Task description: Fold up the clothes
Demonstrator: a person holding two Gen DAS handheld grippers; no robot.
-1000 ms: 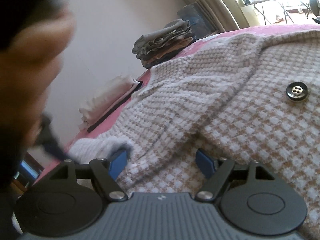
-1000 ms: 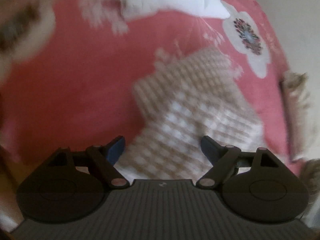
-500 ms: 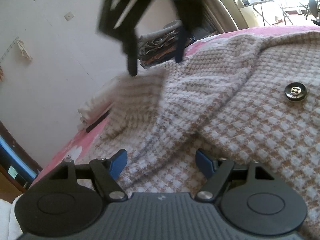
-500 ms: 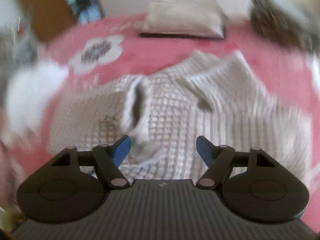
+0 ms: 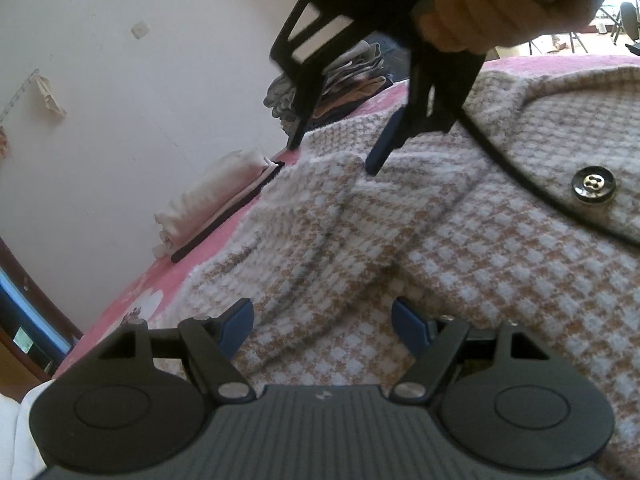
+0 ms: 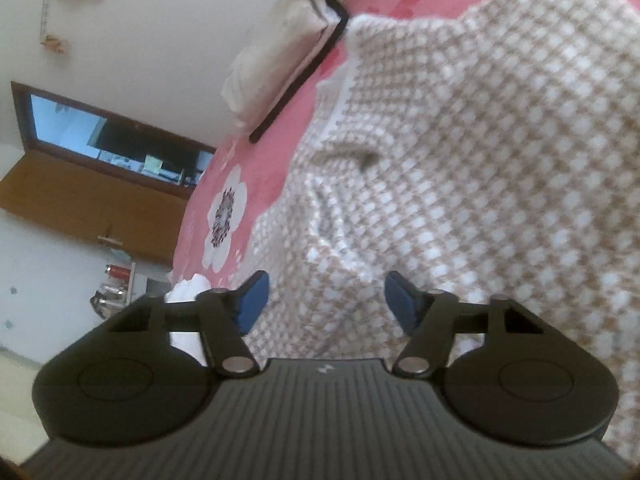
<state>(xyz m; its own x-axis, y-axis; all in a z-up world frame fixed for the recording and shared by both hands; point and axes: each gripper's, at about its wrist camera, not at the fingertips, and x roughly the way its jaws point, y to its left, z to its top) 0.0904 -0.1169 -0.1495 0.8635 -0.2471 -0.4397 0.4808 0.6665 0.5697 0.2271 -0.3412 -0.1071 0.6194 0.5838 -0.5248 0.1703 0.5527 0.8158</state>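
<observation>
Knitted cardigan (image 5: 460, 248) in a beige-and-white houndstooth weave is seen spread over a pink bed cover (image 6: 256, 184) printed with white flowers. A dark round button (image 5: 593, 184) with a metallic centre is sewn near a dark-piped front edge, and soft creases are pressed into the fabric where one layer is lapped over another. The left gripper (image 5: 322, 326) is held low over the near part of the garment, its blue-padded jaws spread apart with nothing between them but the knit lying beneath. The right gripper (image 6: 326, 300) is likewise released, its jaws parted above a raised fold at the garment's edge; in the left wrist view it is seen from outside, gripped by a hand (image 5: 476, 12) and poised over the far portion of the cardigan, with one blue pad close to the cloth; contact cannot be told. A folded pale textile (image 5: 208, 204) with a dark strip is laid beside the wall, and a stack of folded clothes (image 5: 344, 76) is placed farther back.
</observation>
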